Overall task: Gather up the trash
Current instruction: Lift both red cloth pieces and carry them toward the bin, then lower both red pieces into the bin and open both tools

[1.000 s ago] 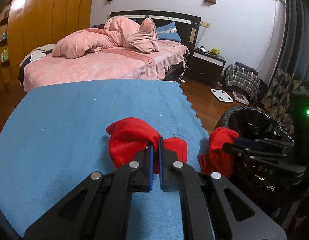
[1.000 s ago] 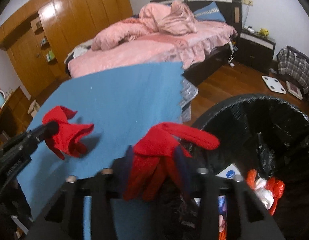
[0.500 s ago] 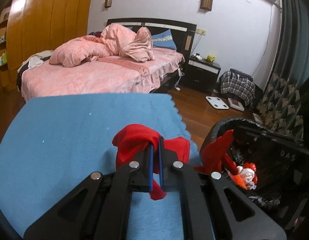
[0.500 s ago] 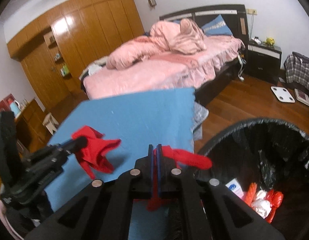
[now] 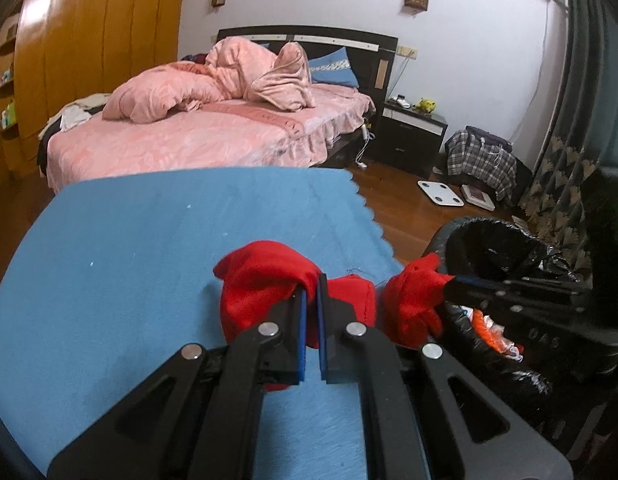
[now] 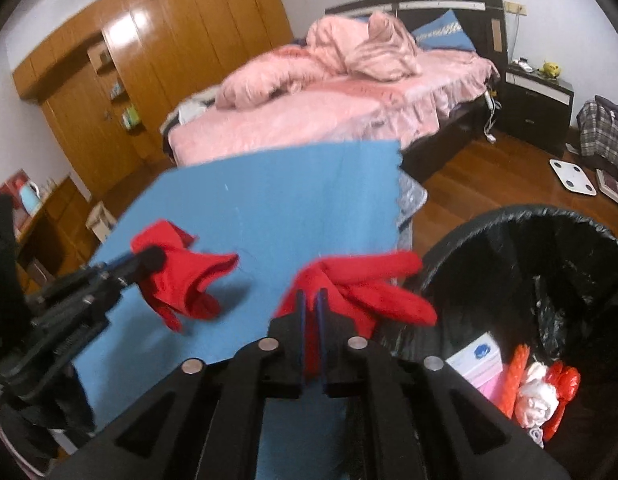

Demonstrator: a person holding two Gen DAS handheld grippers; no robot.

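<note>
Two red cloths are held over the blue cloth-covered table (image 5: 149,240). My left gripper (image 5: 312,292) is shut on one red cloth (image 5: 265,280), which hangs just above the table; in the right wrist view it (image 6: 149,256) shows at the left with that cloth (image 6: 185,280). My right gripper (image 6: 312,300) pinches the second red cloth (image 6: 369,284) at the table's right edge, beside the black-lined bin (image 6: 509,216); its jaws are opening slightly, with the cloth still between the pads. In the left wrist view this gripper (image 5: 453,280) and its cloth (image 5: 413,300) sit by the bin (image 5: 489,236).
The bin holds red and white plastic scraps (image 6: 545,388) and a white box (image 6: 477,360). A pink bed (image 5: 209,136) stands behind the table. A nightstand (image 5: 413,136), a white scale (image 5: 441,196) and a plaid bag (image 5: 481,164) are at the right.
My right gripper's jaws went from wide around the red cloth to closed on it, then lifted it a little beside the bin. The left gripper kept its cloth and barely moved.
</note>
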